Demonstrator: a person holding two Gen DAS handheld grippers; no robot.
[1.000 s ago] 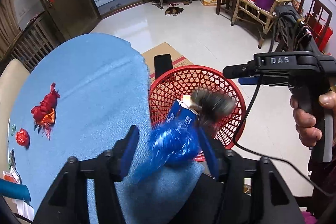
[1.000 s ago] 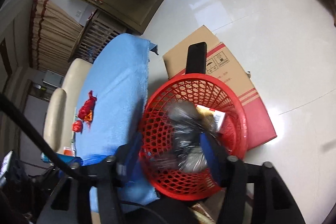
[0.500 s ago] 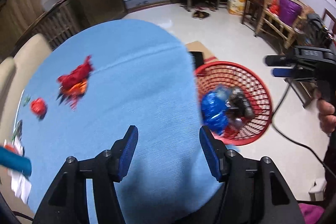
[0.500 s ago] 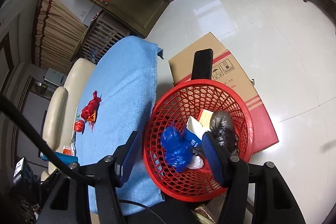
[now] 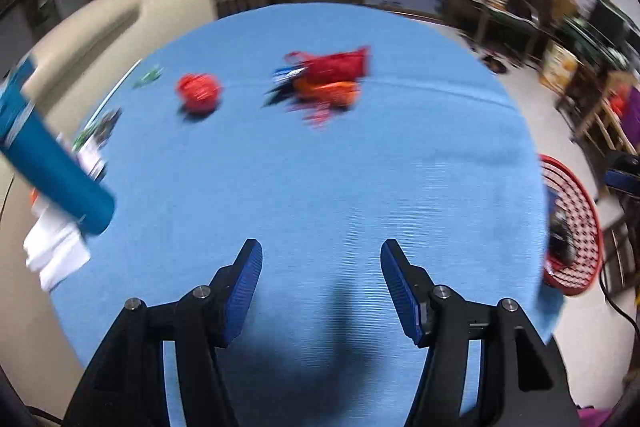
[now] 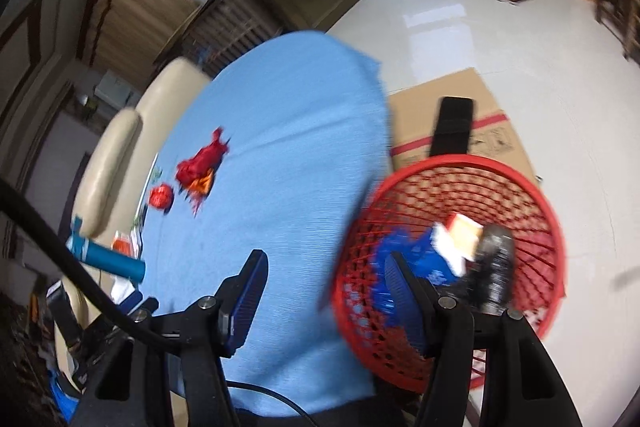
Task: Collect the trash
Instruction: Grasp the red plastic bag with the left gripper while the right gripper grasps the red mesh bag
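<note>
A crumpled red wrapper with an orange scrap [image 5: 328, 77] and a small red ball of trash [image 5: 199, 92] lie at the far side of the blue-clothed table [image 5: 320, 179]; both also show in the right wrist view, the wrapper [image 6: 202, 165] and the ball [image 6: 161, 195]. The red mesh basket [image 6: 516, 183] stands on the floor by the table's right edge and holds a blue bag [image 6: 416, 259], a small carton [image 6: 460, 231] and a dark grey bag [image 6: 496, 267]. My left gripper [image 5: 322, 261] is open and empty over the table. My right gripper [image 6: 324, 269] is open and empty near the basket.
A teal tube [image 5: 44, 155] and white papers [image 5: 56, 251] lie at the table's left edge, by a cream sofa [image 5: 100, 15]. A cardboard box [image 6: 452, 115] with a black phone [image 6: 454, 127] sits behind the basket. Chairs and furniture stand at the far right.
The blue bag left my left gripper and the grey bag left my right gripper; both now lie in the basket. Both grippers have swung left toward the table.
</note>
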